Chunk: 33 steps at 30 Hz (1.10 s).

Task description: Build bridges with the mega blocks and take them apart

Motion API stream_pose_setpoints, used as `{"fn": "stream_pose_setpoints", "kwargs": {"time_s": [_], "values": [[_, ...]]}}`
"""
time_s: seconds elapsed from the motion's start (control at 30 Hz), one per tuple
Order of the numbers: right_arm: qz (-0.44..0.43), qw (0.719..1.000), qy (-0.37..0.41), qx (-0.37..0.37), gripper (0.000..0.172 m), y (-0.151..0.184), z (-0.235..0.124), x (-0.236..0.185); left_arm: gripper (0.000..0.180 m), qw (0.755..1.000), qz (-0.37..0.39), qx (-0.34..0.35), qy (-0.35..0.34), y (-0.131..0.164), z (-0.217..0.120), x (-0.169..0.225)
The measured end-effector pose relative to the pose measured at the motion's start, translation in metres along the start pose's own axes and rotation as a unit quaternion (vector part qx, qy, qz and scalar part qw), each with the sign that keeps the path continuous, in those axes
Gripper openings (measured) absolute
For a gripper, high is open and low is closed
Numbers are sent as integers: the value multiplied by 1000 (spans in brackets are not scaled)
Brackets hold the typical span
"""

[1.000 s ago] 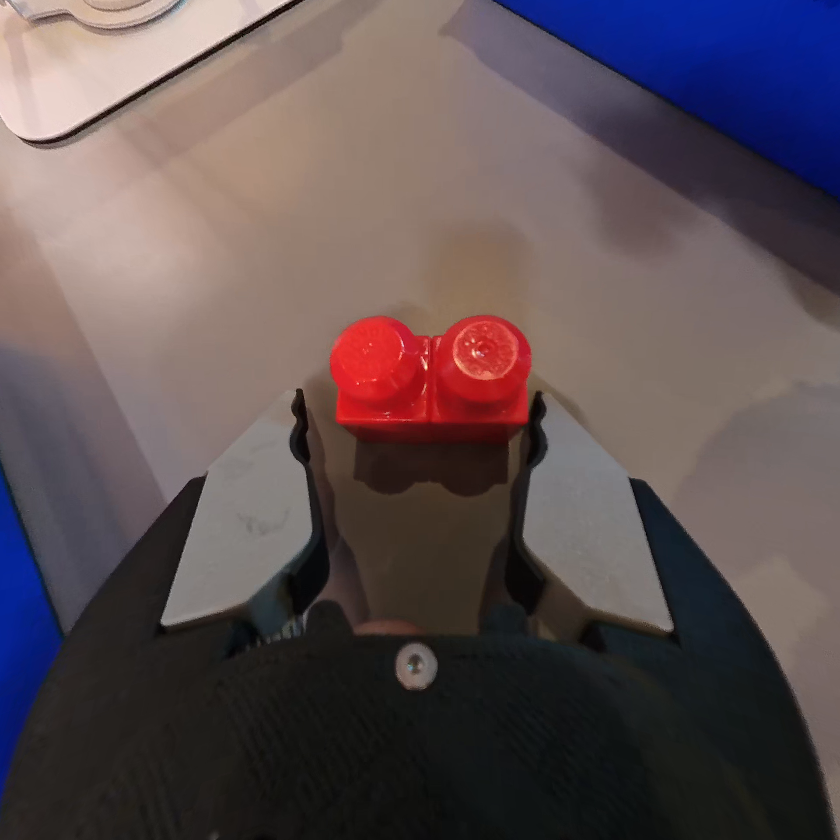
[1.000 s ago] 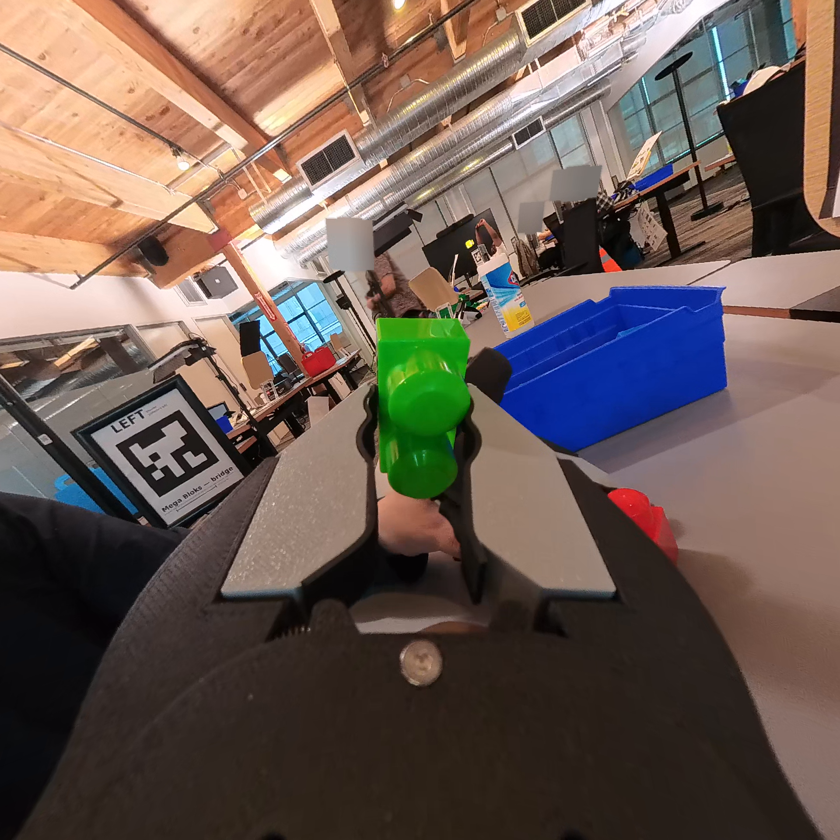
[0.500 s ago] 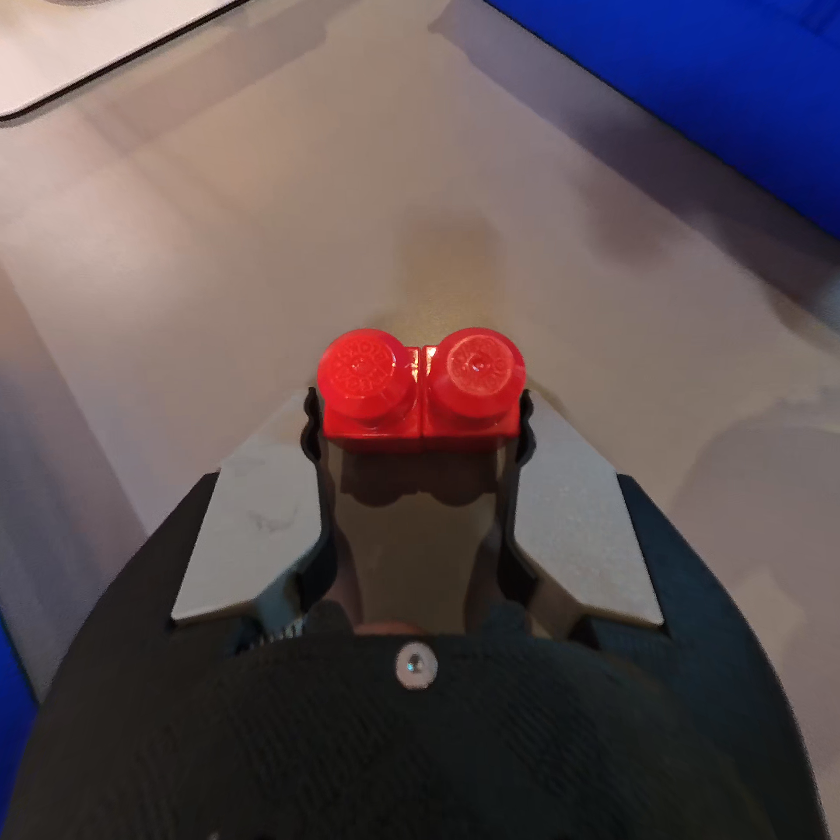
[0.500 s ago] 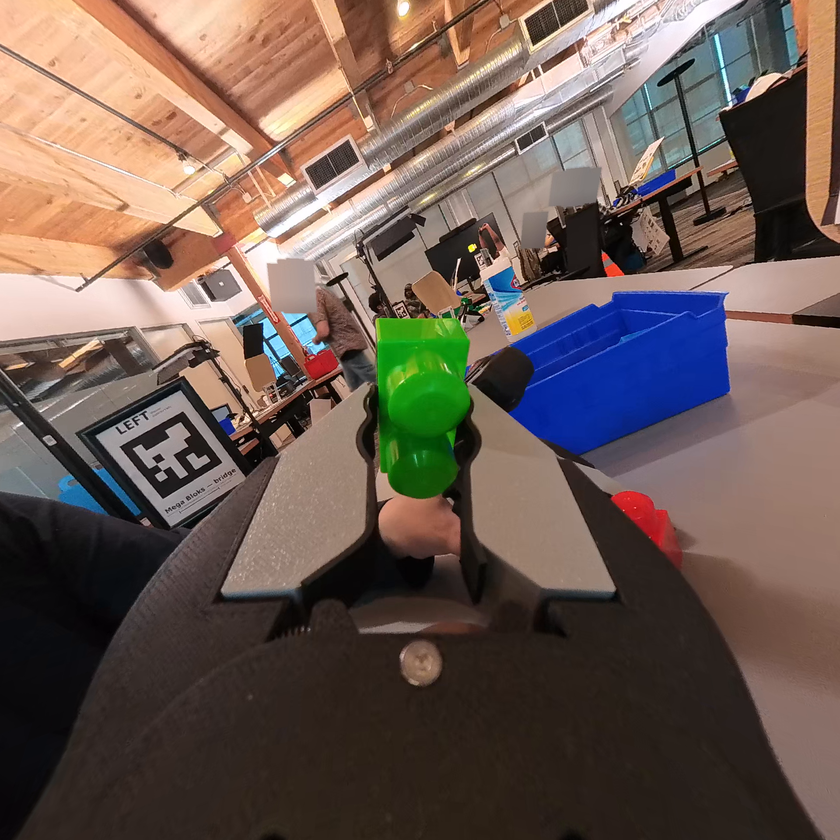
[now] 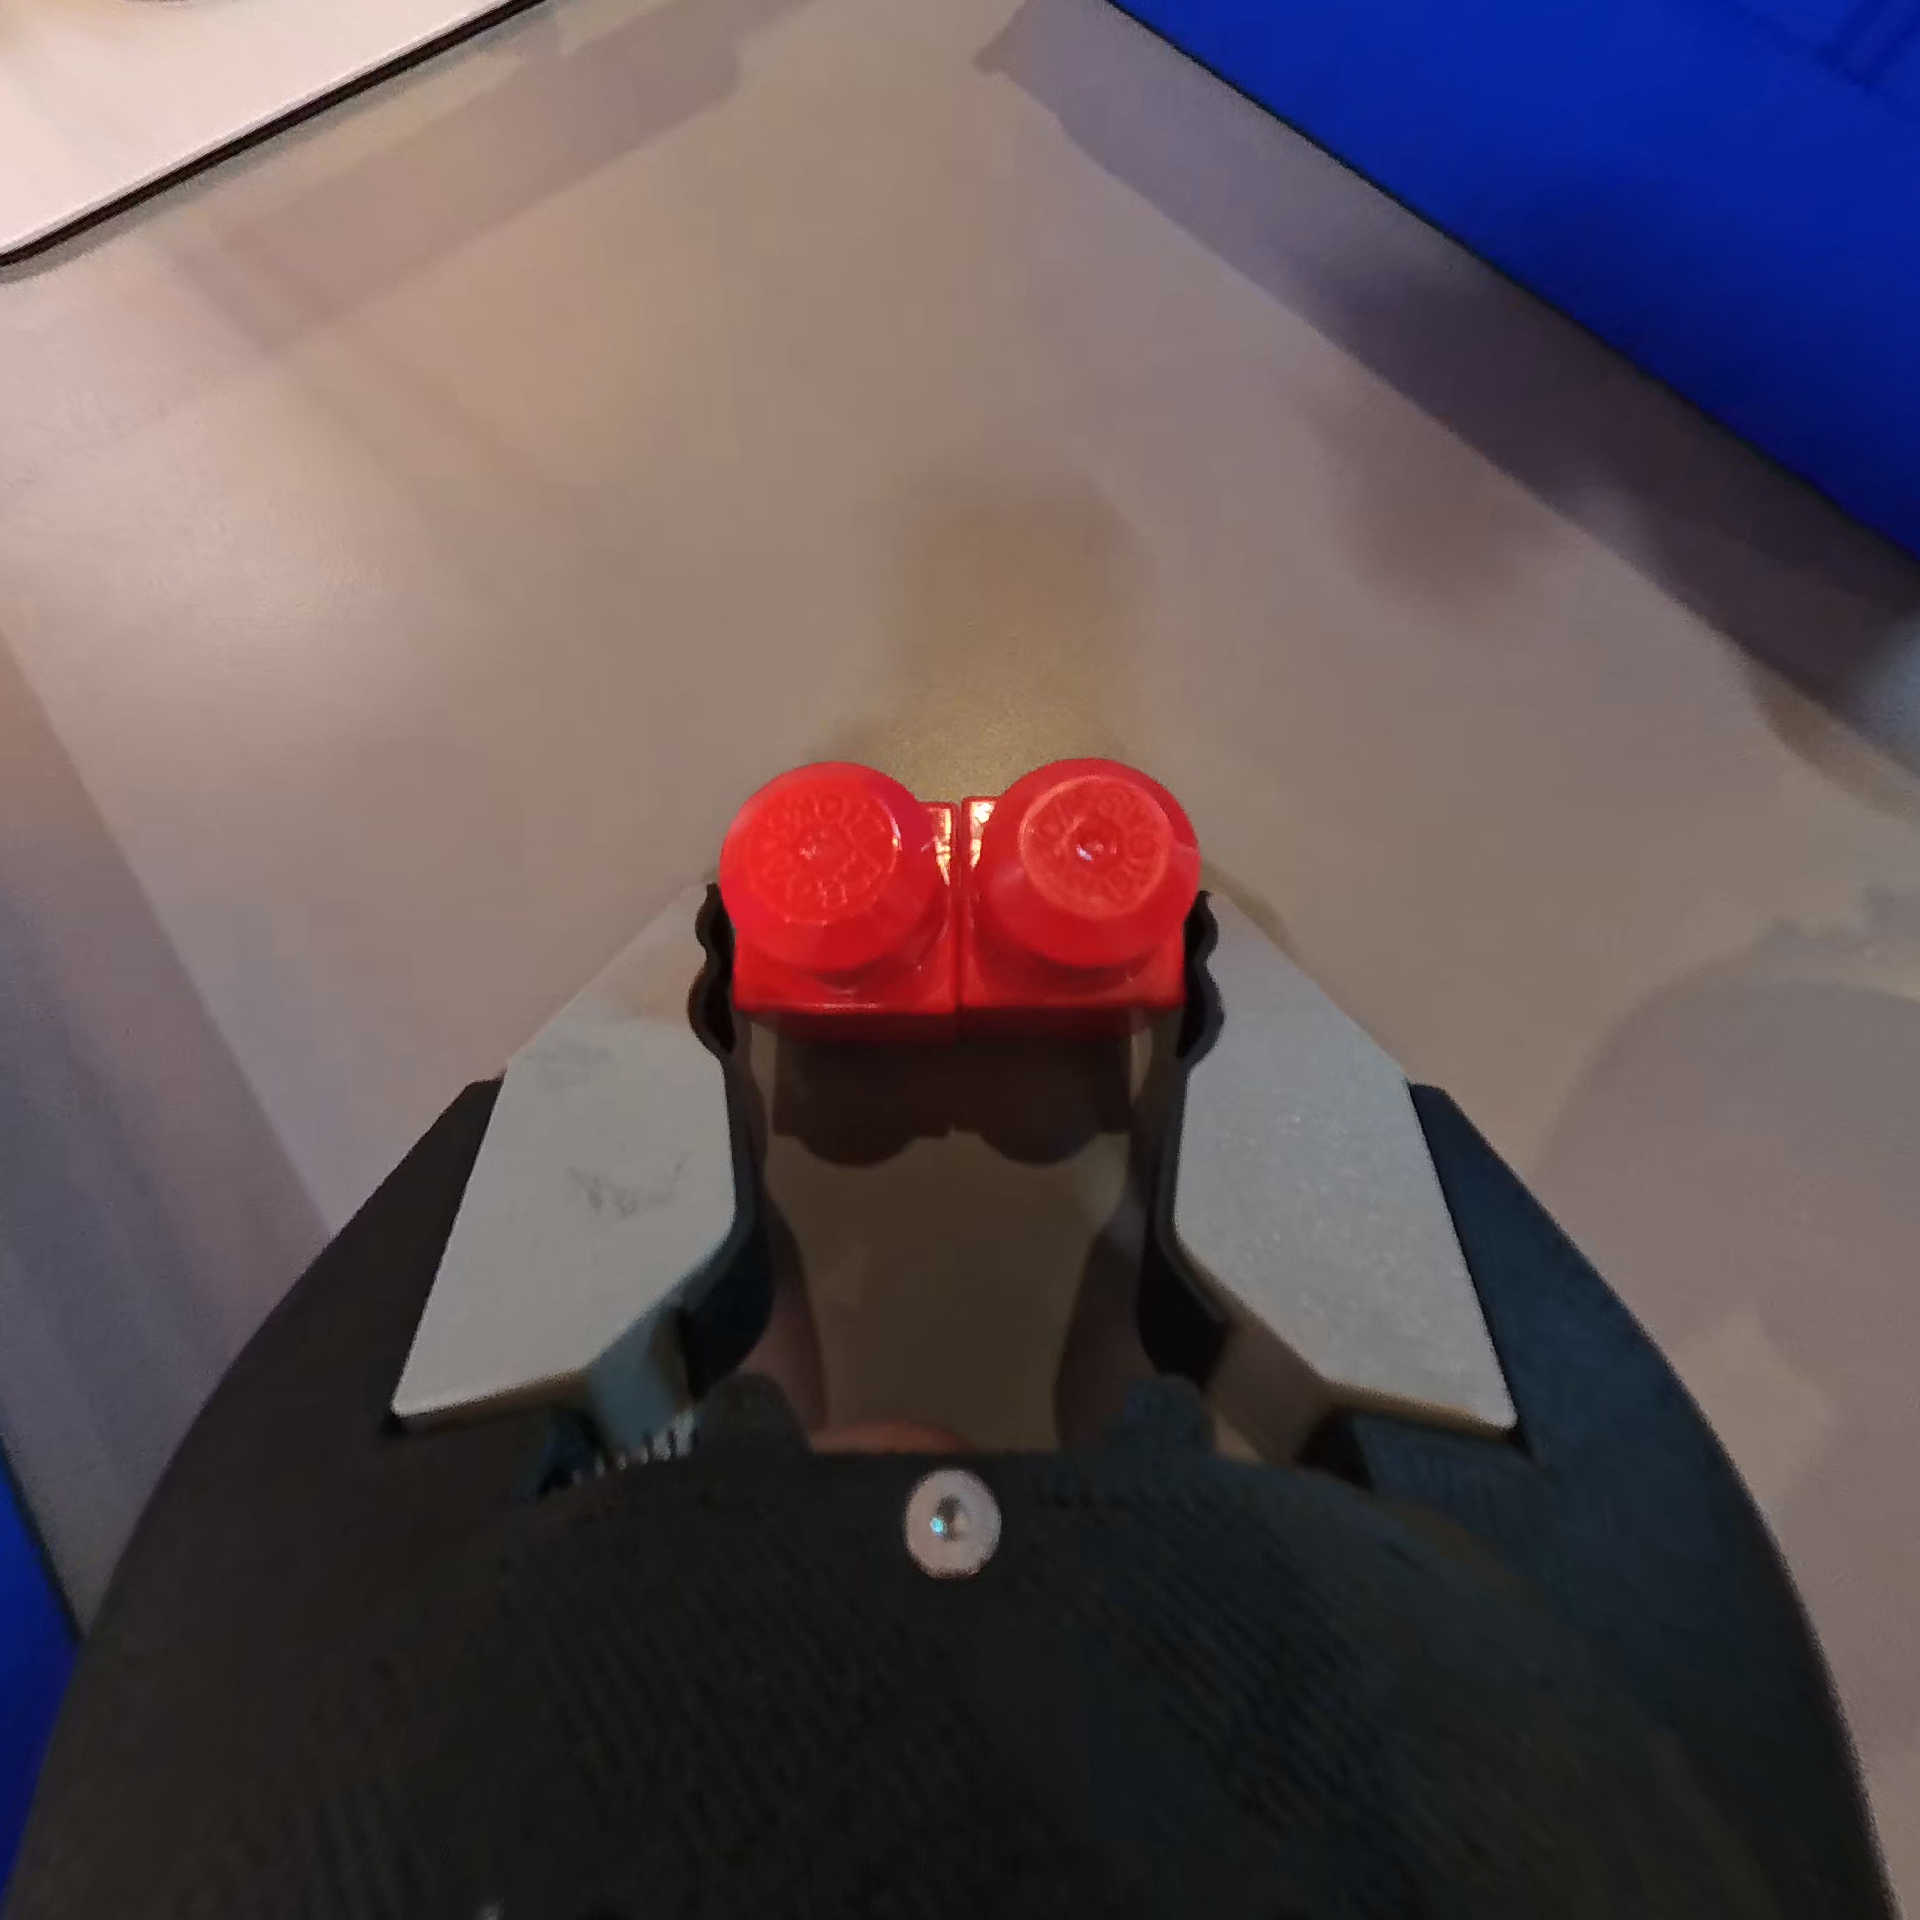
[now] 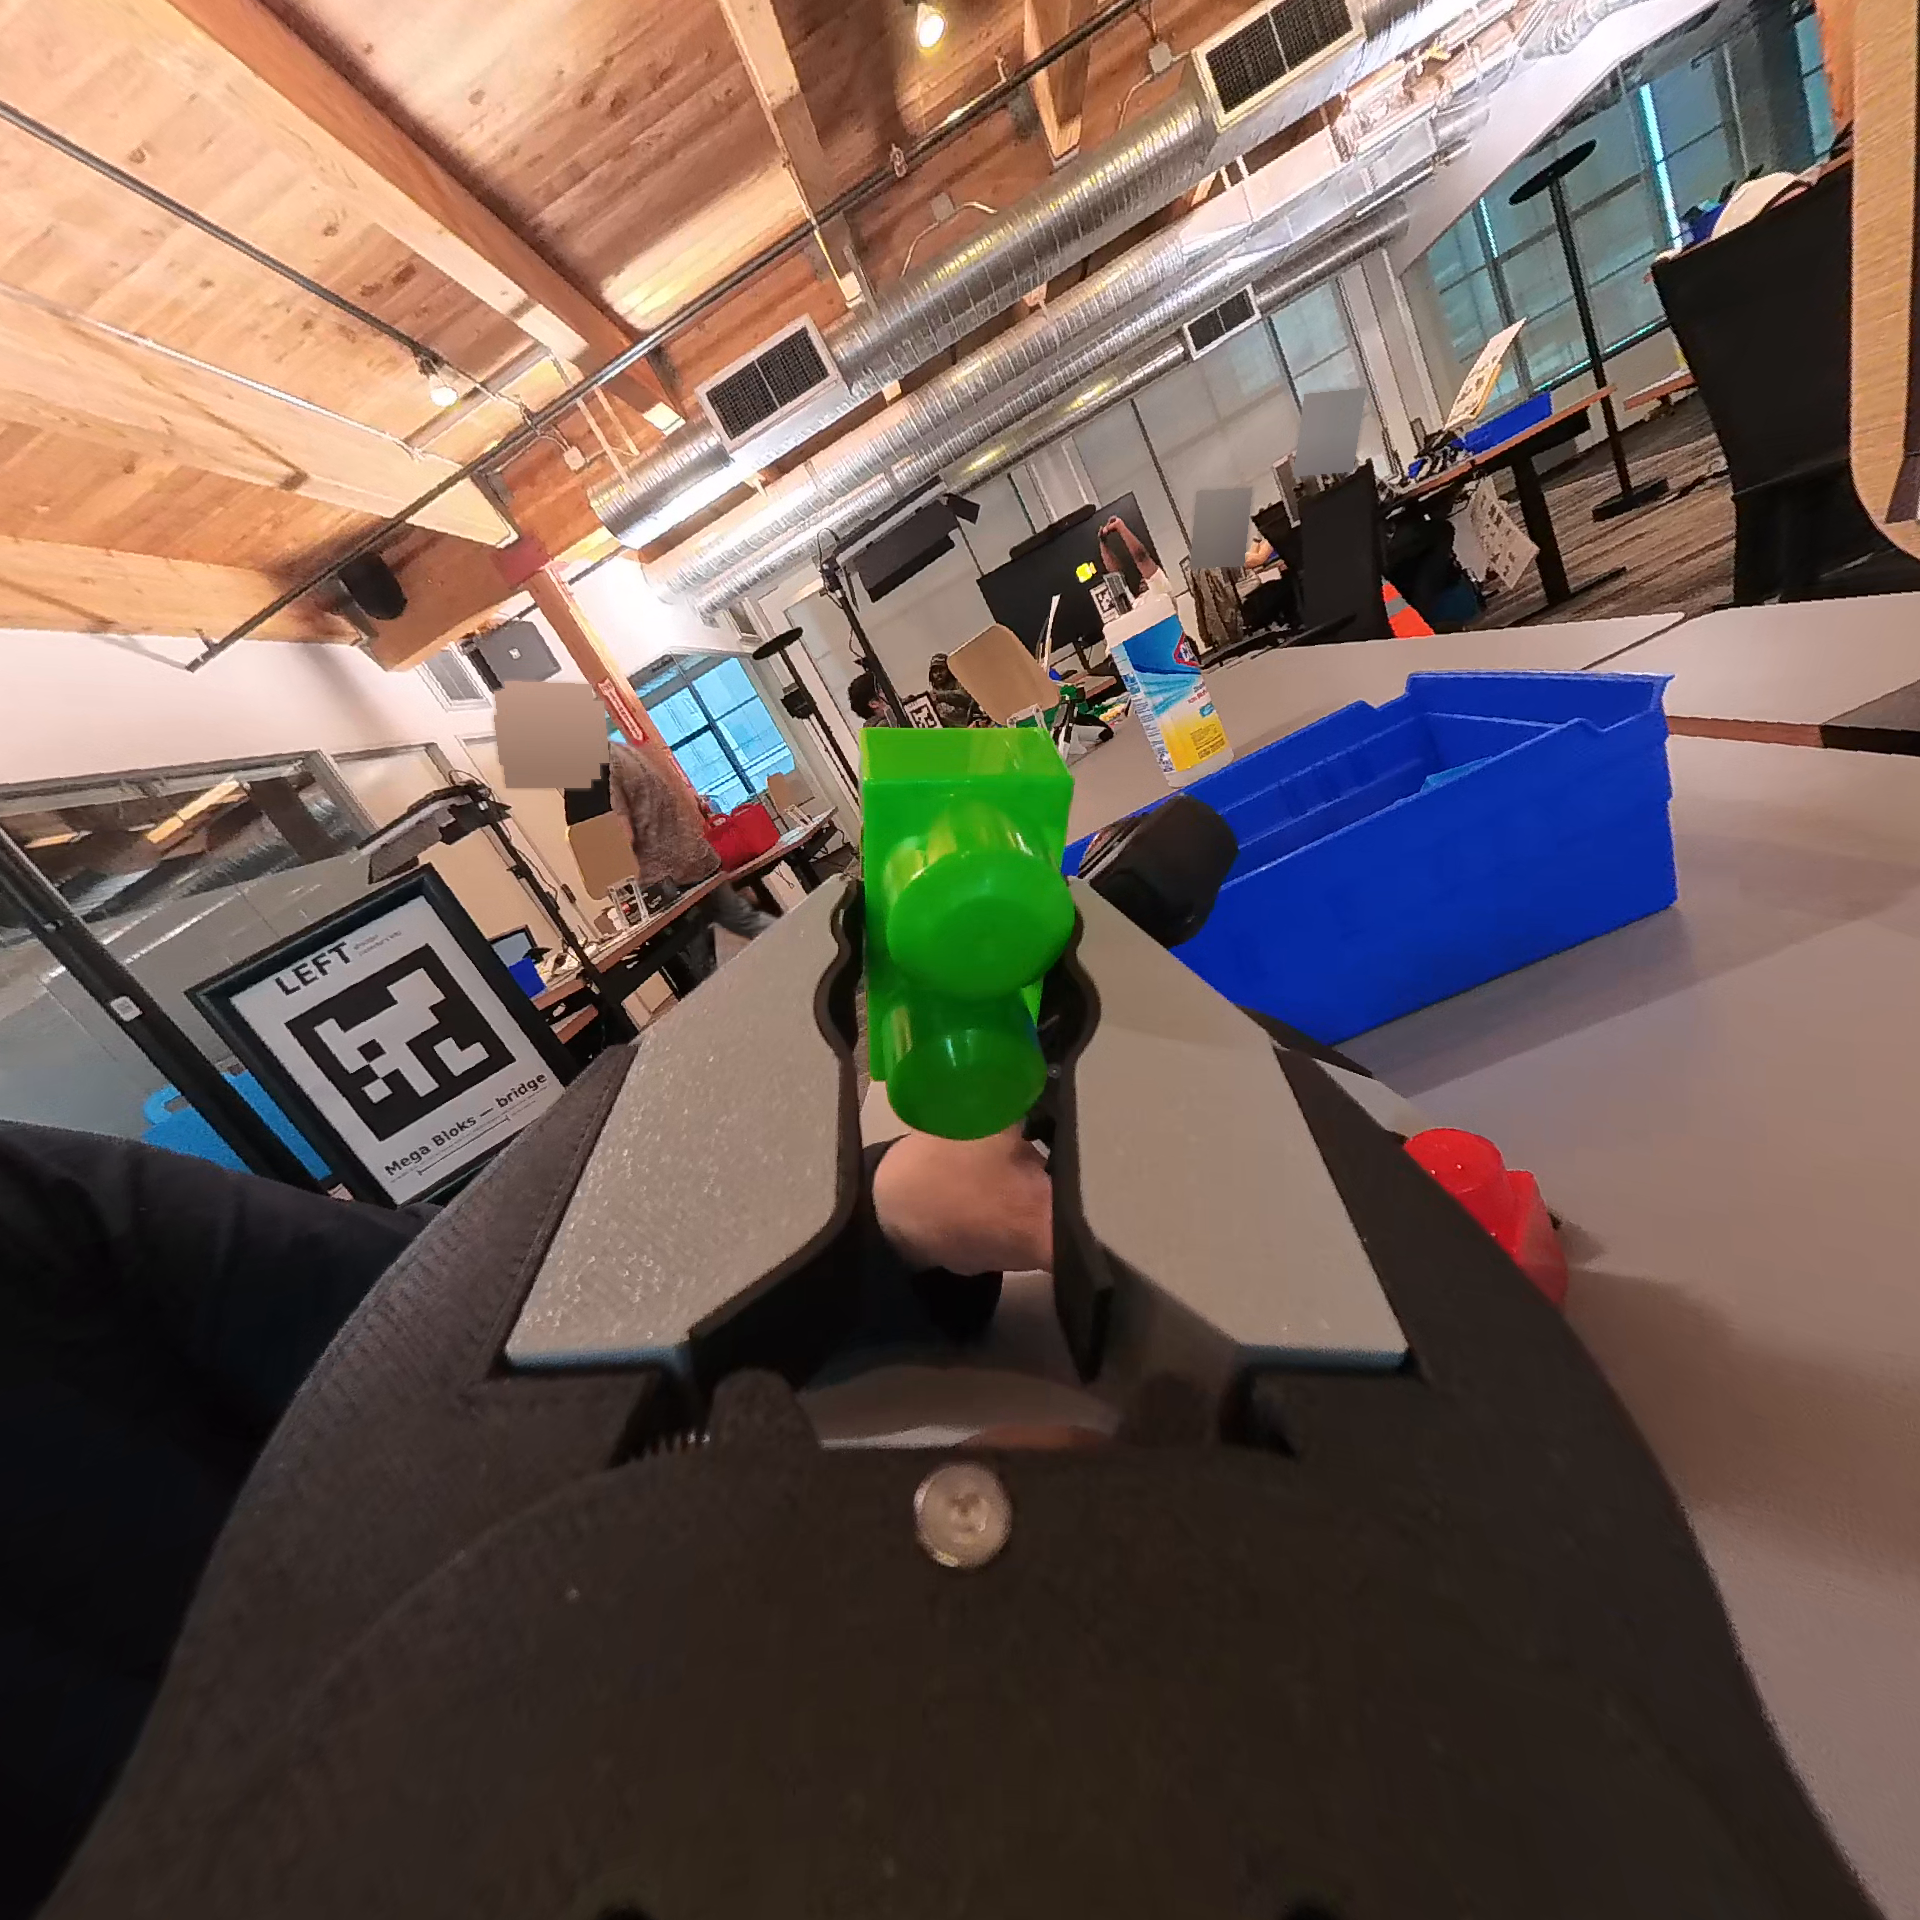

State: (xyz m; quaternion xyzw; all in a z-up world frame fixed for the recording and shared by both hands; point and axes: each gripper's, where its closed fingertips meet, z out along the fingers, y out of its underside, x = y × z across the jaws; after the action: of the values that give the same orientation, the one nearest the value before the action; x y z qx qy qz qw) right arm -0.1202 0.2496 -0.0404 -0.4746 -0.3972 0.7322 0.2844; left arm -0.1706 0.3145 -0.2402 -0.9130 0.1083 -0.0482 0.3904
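Where pads press, glossy red blocks (image 5: pixel 956 935), round studs

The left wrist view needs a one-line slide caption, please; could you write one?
Left gripper closed on two red blocks standing side by side on the grey table.

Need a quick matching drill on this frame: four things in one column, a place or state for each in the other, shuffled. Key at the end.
Things:
1. green block
2. red blocks
3. blue bin
4. spray bottle

Places or states:
A. standing on the table behind the bin
B. side by side on the table, studs up, between the left gripper's fingertips
C. clamped in the right gripper, off the table
D. on the table, open top, beyond the right gripper

Pairs: 1-C, 2-B, 3-D, 4-A
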Motion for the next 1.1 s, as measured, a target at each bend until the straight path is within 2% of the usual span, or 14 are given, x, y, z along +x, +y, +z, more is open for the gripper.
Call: {"fn": "stream_pose_setpoints", "kwargs": {"time_s": [1.1], "values": [[0, 1000, -3, 6, 33, -3, -2, -2, 86, 1000, -5, 2, -6, -7, 7, 2]]}}
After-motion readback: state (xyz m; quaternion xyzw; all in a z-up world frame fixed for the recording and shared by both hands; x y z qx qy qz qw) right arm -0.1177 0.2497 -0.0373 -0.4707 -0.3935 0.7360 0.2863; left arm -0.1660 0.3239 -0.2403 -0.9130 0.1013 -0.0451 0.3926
